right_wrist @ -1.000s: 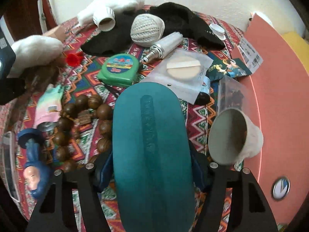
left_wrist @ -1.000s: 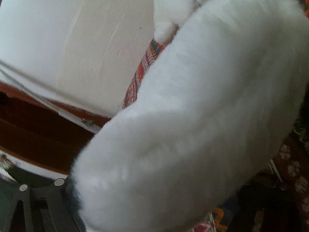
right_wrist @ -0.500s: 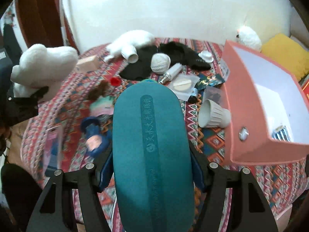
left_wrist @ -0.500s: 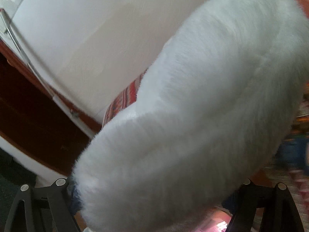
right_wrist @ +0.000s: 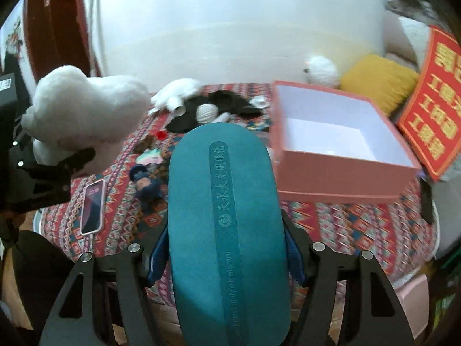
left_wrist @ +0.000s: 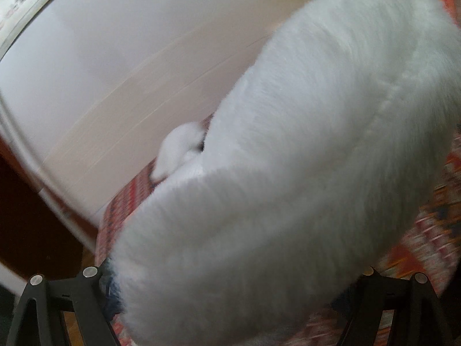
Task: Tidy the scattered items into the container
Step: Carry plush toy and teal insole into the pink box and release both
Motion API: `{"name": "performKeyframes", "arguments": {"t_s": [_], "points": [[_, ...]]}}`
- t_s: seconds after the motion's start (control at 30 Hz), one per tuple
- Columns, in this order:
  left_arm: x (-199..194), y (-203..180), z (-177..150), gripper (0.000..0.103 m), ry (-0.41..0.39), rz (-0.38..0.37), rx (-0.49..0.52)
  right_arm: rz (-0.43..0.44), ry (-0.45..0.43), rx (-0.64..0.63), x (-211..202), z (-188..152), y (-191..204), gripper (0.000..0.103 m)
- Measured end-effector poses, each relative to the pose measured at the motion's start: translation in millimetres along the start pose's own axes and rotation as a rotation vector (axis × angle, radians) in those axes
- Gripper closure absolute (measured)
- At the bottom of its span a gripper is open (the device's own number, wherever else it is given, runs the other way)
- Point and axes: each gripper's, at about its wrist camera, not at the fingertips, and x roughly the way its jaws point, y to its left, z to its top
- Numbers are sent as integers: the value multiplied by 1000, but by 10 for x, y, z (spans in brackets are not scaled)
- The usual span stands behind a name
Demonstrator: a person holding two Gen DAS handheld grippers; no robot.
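The open pink cardboard box (right_wrist: 340, 155) at the bed's (right_wrist: 360, 225) right side has its white interior almost bare and nothing over its top. Left of it, a black cloth (right_wrist: 219, 106), white yarn ball (right_wrist: 208, 113) and blue doll (right_wrist: 145, 183) crowd the bed's middle.

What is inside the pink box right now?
The pink box shows only bare white walls and floor in the right wrist view. Its near wall hides the front strip of the floor, so anything lying there cannot be seen.

Right gripper (right_wrist: 227, 259) clamped at 6 o'clock; left gripper (right_wrist: 54, 170) raised at 9 o'clock, clamped too.
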Motion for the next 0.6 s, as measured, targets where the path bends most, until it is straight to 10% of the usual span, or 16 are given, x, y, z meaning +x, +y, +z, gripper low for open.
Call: {"name": "performKeyframes", "arguments": {"t_s": [0.6], "points": [[-496,-1505,1910,15,-191,-294,93,-230,-176,188,-1021,332,-1615,33]]}}
